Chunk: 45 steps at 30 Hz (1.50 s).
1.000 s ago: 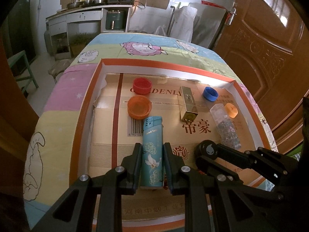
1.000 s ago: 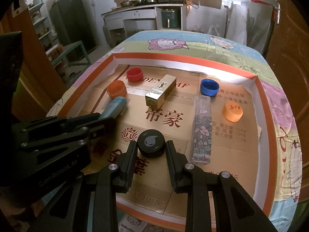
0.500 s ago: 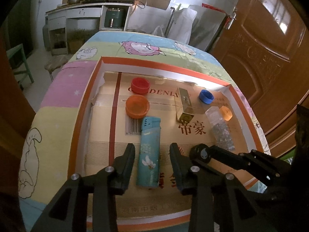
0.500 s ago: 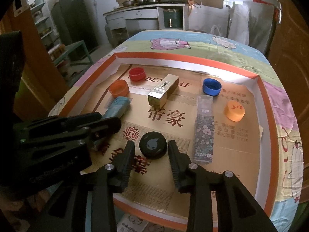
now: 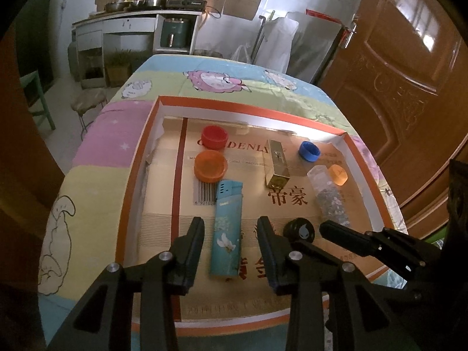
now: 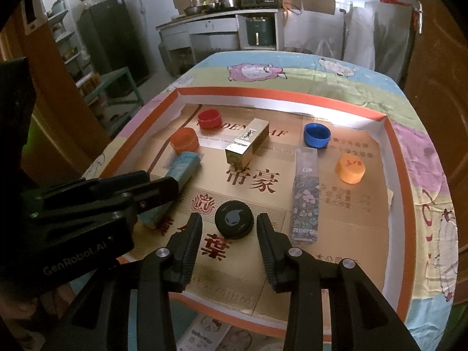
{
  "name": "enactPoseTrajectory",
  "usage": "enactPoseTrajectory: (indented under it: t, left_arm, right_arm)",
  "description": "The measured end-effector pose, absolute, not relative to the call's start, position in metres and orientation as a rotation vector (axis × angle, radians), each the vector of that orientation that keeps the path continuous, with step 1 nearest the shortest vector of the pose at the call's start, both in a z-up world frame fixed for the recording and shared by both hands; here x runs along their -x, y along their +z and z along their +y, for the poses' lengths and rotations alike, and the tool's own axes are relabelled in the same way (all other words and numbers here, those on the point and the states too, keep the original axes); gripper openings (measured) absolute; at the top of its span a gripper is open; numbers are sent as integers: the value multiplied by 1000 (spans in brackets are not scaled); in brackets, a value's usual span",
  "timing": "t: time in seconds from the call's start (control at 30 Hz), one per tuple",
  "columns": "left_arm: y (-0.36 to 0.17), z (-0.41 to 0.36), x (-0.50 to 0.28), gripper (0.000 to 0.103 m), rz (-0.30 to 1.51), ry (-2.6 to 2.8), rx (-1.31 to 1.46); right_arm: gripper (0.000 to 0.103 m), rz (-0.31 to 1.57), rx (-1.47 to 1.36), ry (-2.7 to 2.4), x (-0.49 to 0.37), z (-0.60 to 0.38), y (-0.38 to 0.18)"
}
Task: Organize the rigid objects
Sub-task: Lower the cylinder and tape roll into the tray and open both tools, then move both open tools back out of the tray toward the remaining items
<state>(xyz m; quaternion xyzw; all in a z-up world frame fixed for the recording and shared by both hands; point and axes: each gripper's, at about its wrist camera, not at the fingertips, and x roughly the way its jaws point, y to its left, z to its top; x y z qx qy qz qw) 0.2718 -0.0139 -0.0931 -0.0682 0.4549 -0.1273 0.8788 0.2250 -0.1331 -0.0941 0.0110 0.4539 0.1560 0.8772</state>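
Left wrist: cardboard-lined tray (image 5: 137, 175), kitchen counter (image 5: 128, 19).

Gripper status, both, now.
Left gripper: open, jaws just opened, blue lighter lies between them, untouched.
Right gripper: open, still widening around the black cap.

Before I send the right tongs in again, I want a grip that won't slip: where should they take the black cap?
Take the black cap by its round side wall, one finger on each side, coming down from above and from the near edge of the tray. It lies flat on its own, low and wide, so only the rim gives opposing faces. The right tongs already straddle it, open.
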Motion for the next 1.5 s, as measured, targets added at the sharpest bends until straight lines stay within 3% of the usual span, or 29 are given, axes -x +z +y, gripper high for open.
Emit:
enactPoseTrajectory:
  t: [1.5]
  left_arm:
    - [-25,-22,-181,37,792,-219,63]
  right_arm:
    - [40,837,-24,267,-132,-154,-32]
